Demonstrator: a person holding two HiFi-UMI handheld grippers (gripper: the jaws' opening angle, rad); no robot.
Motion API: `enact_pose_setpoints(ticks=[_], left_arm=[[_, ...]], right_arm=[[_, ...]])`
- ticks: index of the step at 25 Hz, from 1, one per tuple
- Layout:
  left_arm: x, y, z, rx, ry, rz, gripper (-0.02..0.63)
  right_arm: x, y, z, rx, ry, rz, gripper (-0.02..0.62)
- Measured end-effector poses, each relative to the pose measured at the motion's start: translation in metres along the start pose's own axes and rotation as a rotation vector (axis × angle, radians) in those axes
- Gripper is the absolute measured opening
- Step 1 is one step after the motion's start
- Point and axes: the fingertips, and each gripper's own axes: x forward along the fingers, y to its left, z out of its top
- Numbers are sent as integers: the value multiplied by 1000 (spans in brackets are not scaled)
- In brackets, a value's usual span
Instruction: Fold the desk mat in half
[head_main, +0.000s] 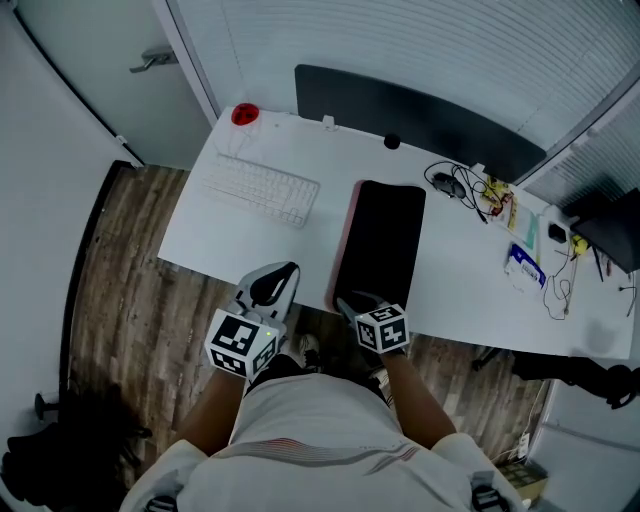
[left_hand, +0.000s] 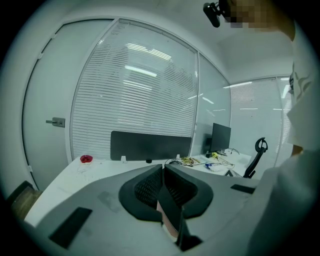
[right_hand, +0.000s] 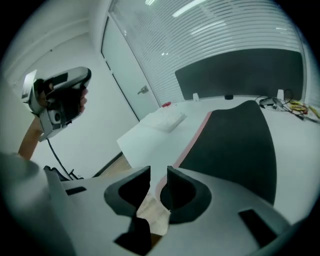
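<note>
The desk mat (head_main: 380, 240) lies on the white desk (head_main: 200, 235) as a narrow black strip, with a pink edge (head_main: 345, 240) showing along its left side. My right gripper (head_main: 352, 300) hovers at the mat's near left corner with its jaws apart and nothing between them. In the right gripper view the mat (right_hand: 235, 145) stretches away from that gripper (right_hand: 158, 172), its pink edge lined up with the gap. My left gripper (head_main: 288, 270) is held at the desk's front edge, left of the mat, clear of it. Seen in its own view, the left gripper (left_hand: 163, 169) is shut and empty.
A white keyboard (head_main: 262, 190) lies left of the mat, with a red object (head_main: 245, 114) at the far left corner. A dark partition (head_main: 420, 118) runs along the back edge. Cables and small items (head_main: 490, 195) clutter the right side near a monitor (head_main: 610, 235). Wooden floor (head_main: 130, 300) lies below.
</note>
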Motion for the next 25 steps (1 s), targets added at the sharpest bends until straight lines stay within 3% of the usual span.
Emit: enact_pose_setpoints(ticks=[4, 9, 17, 21, 25], left_arm=[[11, -17, 11, 10, -27, -31, 21], [32, -47, 32, 19, -80, -83, 21], [57, -92, 60, 20, -142, -117, 21], [60, -106, 63, 14, -139, -104, 21], [61, -118, 62, 18, -130, -96, 21]], right_arm=[[-51, -9, 41, -43, -163, -43, 136], [-152, -40, 96, -105, -387, -227, 54], [-317, -75, 146, -140, -671, -501, 51], [-354, -77, 149, -162, -718, -562, 51], [-364, -81, 142, -152, -727, -566, 51]])
